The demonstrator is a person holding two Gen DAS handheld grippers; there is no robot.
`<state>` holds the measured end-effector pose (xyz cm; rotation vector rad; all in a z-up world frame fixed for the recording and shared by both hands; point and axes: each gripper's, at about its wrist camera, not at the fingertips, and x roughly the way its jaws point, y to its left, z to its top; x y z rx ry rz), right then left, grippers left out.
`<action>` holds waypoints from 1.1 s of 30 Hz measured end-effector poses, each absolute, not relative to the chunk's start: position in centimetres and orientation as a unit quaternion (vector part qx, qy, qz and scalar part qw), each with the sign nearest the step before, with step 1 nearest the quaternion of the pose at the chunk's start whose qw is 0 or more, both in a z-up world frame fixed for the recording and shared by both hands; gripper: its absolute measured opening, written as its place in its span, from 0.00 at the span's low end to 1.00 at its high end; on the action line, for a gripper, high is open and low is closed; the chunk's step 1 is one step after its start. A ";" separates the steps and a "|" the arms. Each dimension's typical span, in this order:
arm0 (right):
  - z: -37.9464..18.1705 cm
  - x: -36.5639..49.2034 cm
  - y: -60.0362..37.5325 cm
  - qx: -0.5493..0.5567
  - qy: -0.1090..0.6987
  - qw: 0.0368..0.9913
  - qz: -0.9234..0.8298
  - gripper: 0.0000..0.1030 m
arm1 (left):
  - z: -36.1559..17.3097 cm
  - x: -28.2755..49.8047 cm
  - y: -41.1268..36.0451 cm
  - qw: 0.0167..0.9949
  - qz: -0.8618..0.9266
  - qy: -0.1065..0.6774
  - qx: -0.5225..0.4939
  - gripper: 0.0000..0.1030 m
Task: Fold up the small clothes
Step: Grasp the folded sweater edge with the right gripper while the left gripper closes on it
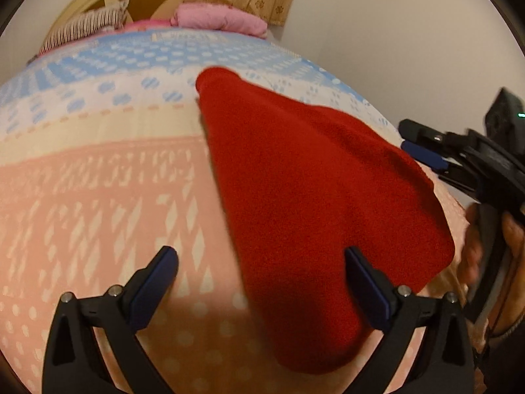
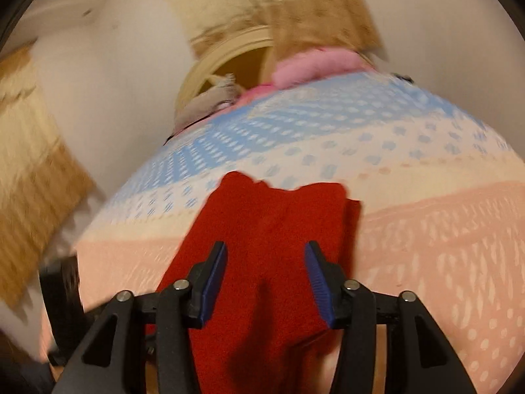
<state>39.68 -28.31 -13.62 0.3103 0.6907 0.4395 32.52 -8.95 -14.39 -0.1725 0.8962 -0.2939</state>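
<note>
Red garment (image 1: 315, 216) lies on the patterned bedspread (image 1: 98, 197); left gripper (image 1: 262, 282) and right gripper (image 2: 265, 279) spread; pink clothes (image 1: 220, 19) beyond.

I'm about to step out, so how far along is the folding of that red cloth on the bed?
Done: the red cloth lies on the patterned bedspread, apparently doubled over once, though blur makes that uncertain. In hand: nothing; the left gripper and right gripper both have open jaws above the cloth. Left: probably another fold and setting it aside, perhaps near the pink clothes.
</note>
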 end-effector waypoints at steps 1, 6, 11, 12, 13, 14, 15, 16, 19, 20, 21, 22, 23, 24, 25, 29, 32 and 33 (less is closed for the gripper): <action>-14.2 40.7 -29.0 0.161 0.347 0.901 0.202 0.52 | -14.4 32.4 -8.9 0.888 -0.142 0.430 -0.085 1.00; -17.5 44.2 -31.3 0.214 0.406 0.870 0.180 0.52 | -14.4 32.3 -9.2 0.889 -0.142 0.428 -0.080 1.00; -19.7 46.6 -32.1 0.267 0.429 0.841 0.191 0.52 | -14.4 32.2 -9.4 0.890 -0.142 0.427 -0.077 1.00; -19.8 46.9 -32.0 0.270 0.430 0.839 0.194 0.52 | -14.4 32.1 -9.4 0.890 -0.143 0.426 -0.078 1.00; -19.8 47.2 -31.8 0.273 0.432 0.837 0.198 0.52 | -14.4 32.2 -9.4 0.890 -0.143 0.426 -0.078 1.00; -20.1 47.7 -31.4 0.275 0.438 0.831 0.204 0.52 | -14.4 32.1 -9.3 0.890 -0.144 0.425 -0.079 1.00; -20.2 48.0 -31.3 0.278 0.440 0.829 0.206 0.52 | -14.4 32.1 -9.3 0.890 -0.144 0.425 -0.080 1.00; -20.3 48.0 -31.4 0.281 0.438 0.828 0.206 0.52 | -14.4 32.2 -9.3 0.890 -0.145 0.425 -0.080 1.00; -20.6 48.3 -31.2 0.297 0.433 0.825 0.207 0.52 | -14.4 32.2 -9.3 0.890 -0.144 0.425 -0.079 1.00; -20.7 48.4 -31.0 0.298 0.431 0.826 0.208 0.52 | -14.4 32.1 -9.3 0.891 -0.145 0.424 -0.078 1.00; -20.7 48.4 -30.9 0.296 0.430 0.827 0.210 0.52 | -14.4 32.1 -9.3 0.891 -0.145 0.424 -0.078 1.00; -20.6 48.4 -30.6 0.293 0.430 0.827 0.212 0.49 | -14.4 32.1 -9.4 0.891 -0.146 0.424 -0.078 1.00; -20.7 48.5 -30.4 0.289 0.432 0.827 0.216 0.41 | -14.3 32.1 -9.4 0.891 -0.150 0.422 -0.079 0.99; -20.8 48.5 -30.4 0.289 0.434 0.824 0.220 0.38 | -14.3 32.0 -9.4 0.890 -0.154 0.421 -0.079 0.97; -21.0 48.5 -30.4 0.292 0.436 0.821 0.225 0.37 | -14.3 32.0 -9.4 0.889 -0.158 0.421 -0.080 0.96; -21.1 48.1 -30.5 0.287 0.429 0.826 0.227 0.34 | -14.1 31.9 -9.7 0.888 -0.175 0.418 -0.077 0.84; -20.9 47.8 -30.0 0.274 0.423 0.833 0.226 0.32 | -14.0 31.7 -10.3 0.887 -0.190 0.416 -0.068 0.71; -20.9 47.7 -30.0 0.271 0.421 0.836 0.225 0.32 | -13.9 31.6 -10.5 0.887 -0.192 0.415 -0.065 0.67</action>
